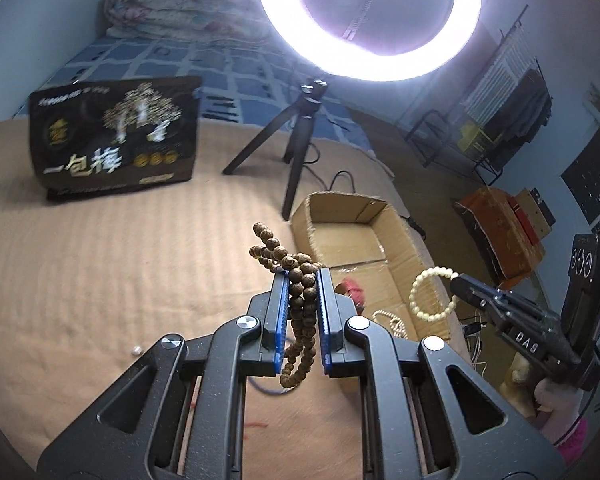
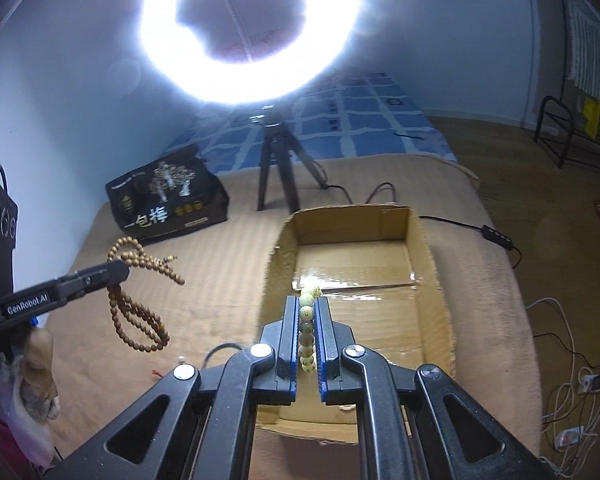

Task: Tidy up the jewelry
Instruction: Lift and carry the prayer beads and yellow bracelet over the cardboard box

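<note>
1. The brown wooden bead strand (image 1: 300,300) was clamped between the blue pads of the left gripper (image 1: 303,280), with loops hanging below and a bunch standing above the fingertips. It was held in the air over the tan blanket (image 1: 100,260), beside the cardboard box (image 2: 360,240).
2. The cream bead bracelet (image 2: 308,332) was pinched between the fingers of the right gripper (image 2: 305,304), lying lengthwise along the pads. In the left wrist view the bracelet (image 1: 434,292) hung as a ring from the gripper tip, above the box's near wall.
3. The cardboard box (image 1: 340,208) sat open on the blanket. Inside lay a pale bead string (image 1: 392,320) and a red item (image 1: 352,286), too blurred to identify.
4. A single pale bead (image 1: 136,351) lay loose on the blanket.
5. Behind the box stood a black tripod (image 2: 278,168) carrying a lit ring light (image 2: 252,32), with a dark printed bag (image 2: 168,204) to its left.
</note>
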The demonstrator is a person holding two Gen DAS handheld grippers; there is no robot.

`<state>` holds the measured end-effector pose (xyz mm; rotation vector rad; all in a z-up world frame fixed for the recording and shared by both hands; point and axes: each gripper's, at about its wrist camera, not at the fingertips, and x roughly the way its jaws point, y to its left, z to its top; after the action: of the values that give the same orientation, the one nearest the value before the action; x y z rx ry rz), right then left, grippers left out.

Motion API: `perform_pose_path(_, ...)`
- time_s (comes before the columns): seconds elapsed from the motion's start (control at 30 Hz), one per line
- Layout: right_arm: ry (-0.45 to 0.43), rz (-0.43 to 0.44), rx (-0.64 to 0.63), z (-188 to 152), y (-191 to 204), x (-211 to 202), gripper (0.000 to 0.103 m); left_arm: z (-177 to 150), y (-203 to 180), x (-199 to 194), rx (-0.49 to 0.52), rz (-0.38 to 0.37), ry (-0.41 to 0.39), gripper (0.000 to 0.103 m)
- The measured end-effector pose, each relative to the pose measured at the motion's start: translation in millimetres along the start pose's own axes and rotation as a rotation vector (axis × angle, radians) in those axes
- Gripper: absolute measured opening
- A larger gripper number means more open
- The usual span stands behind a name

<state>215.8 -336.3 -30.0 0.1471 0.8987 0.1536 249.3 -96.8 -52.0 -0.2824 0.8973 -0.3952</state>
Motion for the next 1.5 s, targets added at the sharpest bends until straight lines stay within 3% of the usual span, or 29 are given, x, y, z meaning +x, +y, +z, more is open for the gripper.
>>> perform_pose_path(0.6,0.019,-0.056,0.053,1.5,-42.1,18.2,0.005,32.5,-60.5,68.9,0.103,-0.054,0.016,0.011)
perform_pose_path(1.07,0.064,-0.085,0.097,-6.5,-62.9,42.6,0.005,32.8,-63.4,115.3,0.106,-0.034,0.08,0.011)
perform_pose_path(1.5,0.097,-0.089,0.09,-10.3,-61.4,54.8,0.005,31.9,-72.8,124.3,0.142,-0.044,0.102,0.011)
